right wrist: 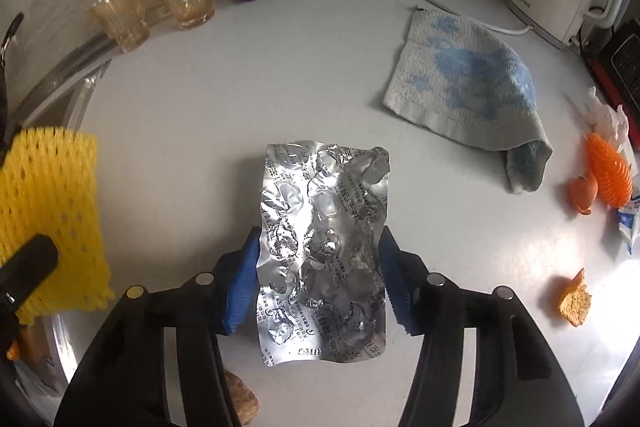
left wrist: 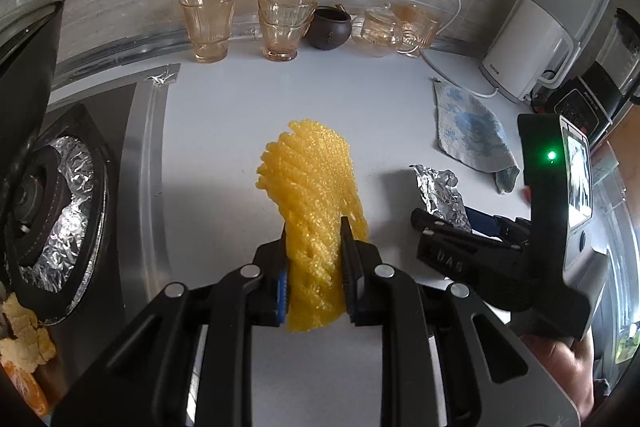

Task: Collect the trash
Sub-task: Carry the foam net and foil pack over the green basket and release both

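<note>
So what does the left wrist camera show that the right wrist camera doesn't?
Only the left wrist view shows the foil-lined stove burner and the left tool clamped on the yellow foam net. Only the right wrist view shows the orange peel scraps, the orange net and the blister pack between the right tool pads. Both show the amber glasses, brown pot, towel and white kettle.
</note>
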`<state>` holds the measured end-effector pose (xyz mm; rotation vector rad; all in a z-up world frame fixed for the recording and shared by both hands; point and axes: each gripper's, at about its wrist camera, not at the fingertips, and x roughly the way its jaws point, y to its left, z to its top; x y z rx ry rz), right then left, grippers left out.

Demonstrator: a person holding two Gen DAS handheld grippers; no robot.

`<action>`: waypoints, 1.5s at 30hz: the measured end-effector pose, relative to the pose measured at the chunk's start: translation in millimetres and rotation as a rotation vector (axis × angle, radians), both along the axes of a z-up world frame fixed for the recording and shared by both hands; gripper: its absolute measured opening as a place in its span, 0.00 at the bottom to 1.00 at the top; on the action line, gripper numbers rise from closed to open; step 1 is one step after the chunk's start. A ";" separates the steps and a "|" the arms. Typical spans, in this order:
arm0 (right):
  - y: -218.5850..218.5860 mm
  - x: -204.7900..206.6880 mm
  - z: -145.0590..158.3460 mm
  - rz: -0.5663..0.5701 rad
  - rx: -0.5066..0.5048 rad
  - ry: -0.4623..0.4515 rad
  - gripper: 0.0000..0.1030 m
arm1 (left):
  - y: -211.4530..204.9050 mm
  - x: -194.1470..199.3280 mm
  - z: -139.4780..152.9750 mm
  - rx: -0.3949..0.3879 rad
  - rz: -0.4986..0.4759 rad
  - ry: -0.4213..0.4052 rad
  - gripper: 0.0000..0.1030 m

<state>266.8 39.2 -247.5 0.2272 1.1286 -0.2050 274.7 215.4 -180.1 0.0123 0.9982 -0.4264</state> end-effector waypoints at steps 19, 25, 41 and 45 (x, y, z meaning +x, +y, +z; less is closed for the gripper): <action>-48.8 -153.5 118.4 0.057 -0.101 -0.212 0.54 | -29.2 -103.0 64.8 -0.053 -0.057 -0.081 0.20; -67.8 -245.2 132.3 0.075 -0.130 -0.218 0.54 | -55.8 -173.0 67.5 -0.078 -0.116 -0.044 0.20; -107.4 -424.1 130.8 0.109 -0.098 -0.234 0.55 | -121.0 -340.4 64.0 -0.075 -0.189 -0.014 0.20; -103.9 -438.5 122.4 0.140 -0.080 -0.228 0.55 | -126.9 -363.2 62.9 -0.057 -0.192 -0.021 0.20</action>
